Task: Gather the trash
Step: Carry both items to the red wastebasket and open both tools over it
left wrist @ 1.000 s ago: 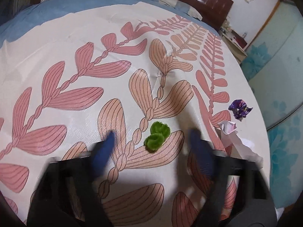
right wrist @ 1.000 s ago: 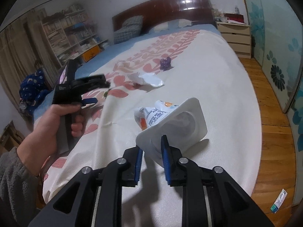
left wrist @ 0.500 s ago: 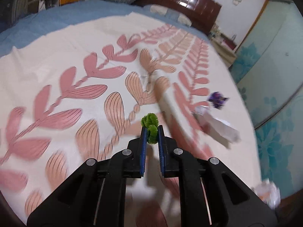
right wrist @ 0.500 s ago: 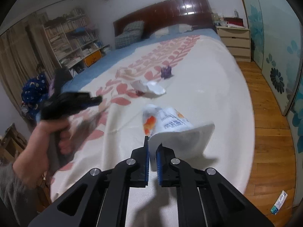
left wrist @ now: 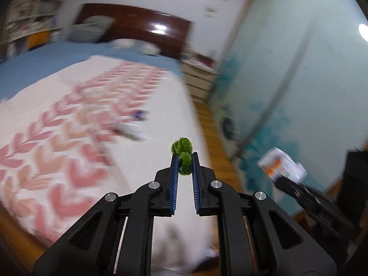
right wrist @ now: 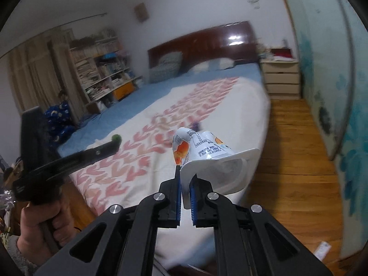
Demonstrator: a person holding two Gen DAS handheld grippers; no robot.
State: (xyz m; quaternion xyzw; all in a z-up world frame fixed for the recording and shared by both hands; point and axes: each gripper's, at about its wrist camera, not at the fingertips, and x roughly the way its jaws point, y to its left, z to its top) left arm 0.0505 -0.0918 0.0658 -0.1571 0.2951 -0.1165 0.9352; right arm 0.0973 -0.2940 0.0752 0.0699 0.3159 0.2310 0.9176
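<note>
My left gripper (left wrist: 184, 158) is shut on a fuzzy green ball of trash (left wrist: 182, 153) and holds it in the air above the bed's near corner; it also shows in the right wrist view (right wrist: 116, 138). My right gripper (right wrist: 185, 173) is shut on the rim of a crushed white plastic cup (right wrist: 207, 154) with orange print, lifted off the bed; the cup shows blurred in the left wrist view (left wrist: 281, 164). A purple wrapper (left wrist: 139, 114) and a white crumpled wrapper (left wrist: 132, 131) lie blurred on the leaf-patterned bedspread (left wrist: 57, 138).
The bed (right wrist: 207, 105) with a dark headboard (right wrist: 207, 39) fills the middle. A nightstand (right wrist: 281, 78) stands at its far right corner. Wooden floor (right wrist: 292, 156) runs along the right, beside turquoise sliding doors (right wrist: 326, 69). A bookshelf (right wrist: 101, 66) stands at left. A small packet (right wrist: 322, 250) lies on the floor.
My left gripper shut on the green ball, lifted it off the bedspread and swung right. My right gripper shut on the cup's rim and raised it off the bed.
</note>
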